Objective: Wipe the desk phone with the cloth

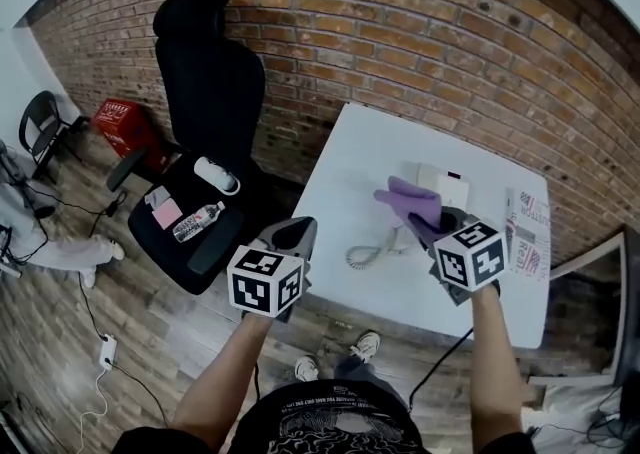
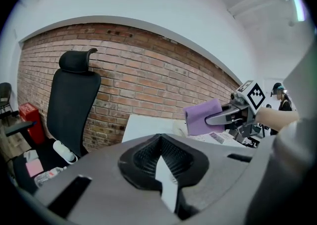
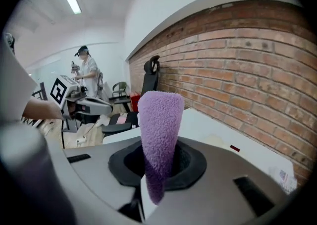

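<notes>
Cloth [image 3: 159,130], purple and fluffy, sits pinched in right gripper [image 1: 432,230]; left gripper [image 1: 296,233] fingers closed.

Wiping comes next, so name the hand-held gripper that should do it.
Right: the right hand-held gripper grips the cloth near the phone; the left hand-held gripper is shut, empty, farther away.

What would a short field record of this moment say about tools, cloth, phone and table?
left tool: shut, empty, by the table's near-left corner
right tool: shut on purple cloth, above the table
desk phone: white, on white table, coiled cord toward near edge
contact: whether cloth touches phone cannot be told
</notes>
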`<state>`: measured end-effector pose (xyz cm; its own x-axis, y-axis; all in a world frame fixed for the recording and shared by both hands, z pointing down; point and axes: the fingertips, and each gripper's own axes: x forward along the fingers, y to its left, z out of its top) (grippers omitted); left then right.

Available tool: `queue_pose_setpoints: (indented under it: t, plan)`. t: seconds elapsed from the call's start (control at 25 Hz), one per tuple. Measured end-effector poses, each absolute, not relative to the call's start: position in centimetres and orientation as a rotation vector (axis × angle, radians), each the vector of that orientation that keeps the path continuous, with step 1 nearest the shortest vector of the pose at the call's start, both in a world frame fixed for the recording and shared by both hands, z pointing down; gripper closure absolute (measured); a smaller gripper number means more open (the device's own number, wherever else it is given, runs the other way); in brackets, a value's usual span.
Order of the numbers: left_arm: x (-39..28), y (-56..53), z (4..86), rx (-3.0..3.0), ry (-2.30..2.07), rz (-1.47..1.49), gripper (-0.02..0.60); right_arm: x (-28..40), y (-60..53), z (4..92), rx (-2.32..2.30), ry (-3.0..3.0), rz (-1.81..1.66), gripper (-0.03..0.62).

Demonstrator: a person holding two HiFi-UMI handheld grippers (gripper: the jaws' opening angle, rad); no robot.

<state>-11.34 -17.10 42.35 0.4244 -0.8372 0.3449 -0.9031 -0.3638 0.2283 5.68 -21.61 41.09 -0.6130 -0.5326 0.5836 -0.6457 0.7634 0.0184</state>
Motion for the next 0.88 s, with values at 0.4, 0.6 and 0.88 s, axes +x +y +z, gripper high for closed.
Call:
queue_pose_setpoints:
  t: [0.4,0.6,0.88]
  plan:
    - [-10.6,-17.6,38.2,2.391,-1.510,0.227,0.577,11.3,-18.2,35.1,1.346,-2.508,0.311,0.551]
    - [-10.0,-17.3,38.2,2.412,-1.500,0.248,0.577,12.6,-17.5,34.0,1.481,-2.526,0.306,0.551]
    - [-9.8,-17.0,38.1,2.410,-1.488,0.252,0.577,12.6,-17.2,33.8,1.485,-2.528,0.309,0.551]
